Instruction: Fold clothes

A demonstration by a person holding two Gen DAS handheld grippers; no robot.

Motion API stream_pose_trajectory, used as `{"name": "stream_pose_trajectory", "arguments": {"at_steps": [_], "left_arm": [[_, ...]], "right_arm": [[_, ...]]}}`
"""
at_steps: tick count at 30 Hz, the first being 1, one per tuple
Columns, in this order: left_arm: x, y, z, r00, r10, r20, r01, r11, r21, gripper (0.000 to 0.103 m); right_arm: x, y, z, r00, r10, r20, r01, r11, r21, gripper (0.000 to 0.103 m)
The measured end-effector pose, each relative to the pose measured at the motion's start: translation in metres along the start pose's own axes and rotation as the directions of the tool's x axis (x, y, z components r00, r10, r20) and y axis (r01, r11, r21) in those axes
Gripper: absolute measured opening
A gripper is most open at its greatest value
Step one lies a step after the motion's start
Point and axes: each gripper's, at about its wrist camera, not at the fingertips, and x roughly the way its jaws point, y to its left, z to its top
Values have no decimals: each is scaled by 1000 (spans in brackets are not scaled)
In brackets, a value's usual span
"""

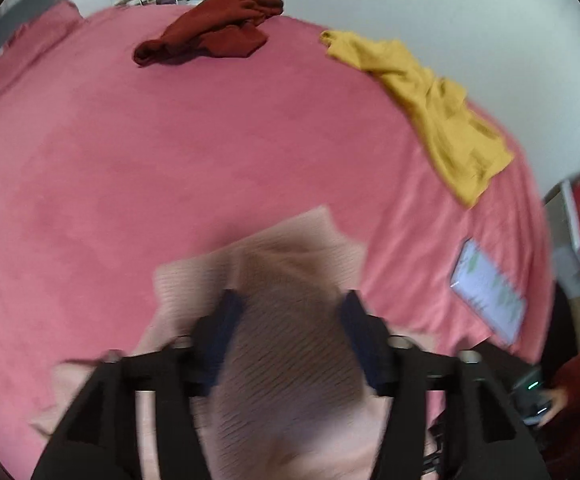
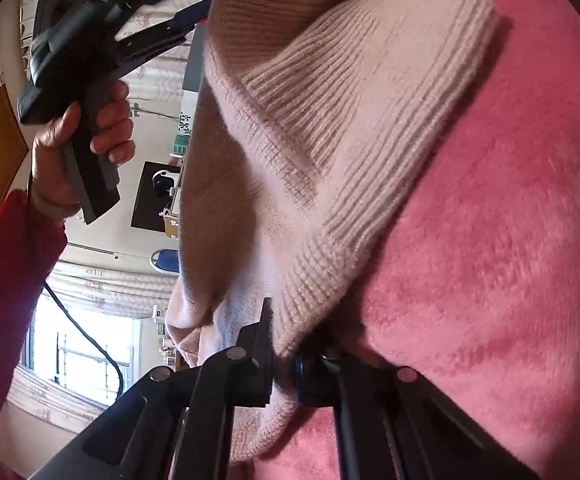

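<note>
A pale pink knit sweater (image 1: 286,264) lies bunched on the pink bed cover (image 1: 130,160), blurred in the left wrist view. My left gripper (image 1: 290,316) hangs over it, pointing steeply down. Its jaws stand wide apart, with the knit showing between them and neither pad pressing on it. In the right wrist view the sweater (image 2: 329,140) is lifted off the cover (image 2: 489,240). My right gripper (image 2: 286,364) is shut on its ribbed hem. The left gripper's body (image 2: 74,60) shows at the upper left, held by a hand, its fingers hidden behind the sweater.
A dark red garment (image 1: 218,32) lies crumpled at the bed's far side. A yellow garment (image 1: 429,108) is spread along the right edge. A phone (image 1: 487,292) rests on the cover near the right. A red-sleeved arm (image 2: 6,280) and a cable show at the left.
</note>
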Motion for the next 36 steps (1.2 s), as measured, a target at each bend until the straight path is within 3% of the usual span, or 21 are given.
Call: {"name": "stream_pose_trajectory", "arguments": {"at_steps": [4, 7, 8, 9, 10, 14, 16, 17, 18, 21, 25, 31, 36], "left_arm": [[24, -2, -6, 988, 101, -113, -94, 993, 71, 75], [29, 2, -10, 991, 83, -106, -84, 996, -3, 73], [31, 0, -11, 991, 91, -99, -93, 996, -17, 67], [31, -2, -13, 991, 95, -89, -96, 995, -17, 40], [30, -7, -14, 991, 110, -79, -111, 994, -10, 30], [8, -25, -24, 987, 162, 14, -161, 987, -22, 25], [-21, -21, -30, 980, 150, 128, -135, 984, -118, 24], [-43, -17, -35, 966, 150, 212, -112, 977, -181, 24], [-65, -14, -41, 944, 152, 294, -84, 969, -232, 24], [-128, -9, -61, 852, 180, 492, -12, 945, -326, 22], [-212, -7, -103, 689, 215, 692, 112, 912, -394, 18], [-300, -32, -180, 480, 282, 831, 216, 880, -424, 18], [-369, -51, -240, 300, 326, 896, 266, 874, -407, 18]], "right_arm": [[-4, -2, 0, 1000, 10, 11, -10, 1000, 0, 7], [-8, -2, 0, 999, -18, 42, 18, 1000, -9, 7], [-8, -1, 1, 998, -32, 49, 32, 999, -11, 7], [-9, 0, 1, 998, -41, 49, 42, 999, -14, 7], [-9, 0, 1, 998, -47, 49, 48, 999, -17, 7], [-12, -1, 5, 998, -51, 40, 50, 998, 32, 3], [-21, 3, 8, 995, -51, 88, 45, 997, 63, 3], [-29, 5, 11, 991, -50, 123, 41, 996, 76, 3], [-40, 10, 16, 984, -54, 172, 41, 996, 78, 3], [-72, 28, 34, 952, -60, 302, 43, 997, 64, 3], [-103, 67, 53, 910, -45, 412, 49, 999, 1, 3], [-123, 166, 59, 839, -21, 543, 134, 977, -168, 3], [-156, 254, 61, 793, 74, 604, 177, 922, -345, 3]]}}
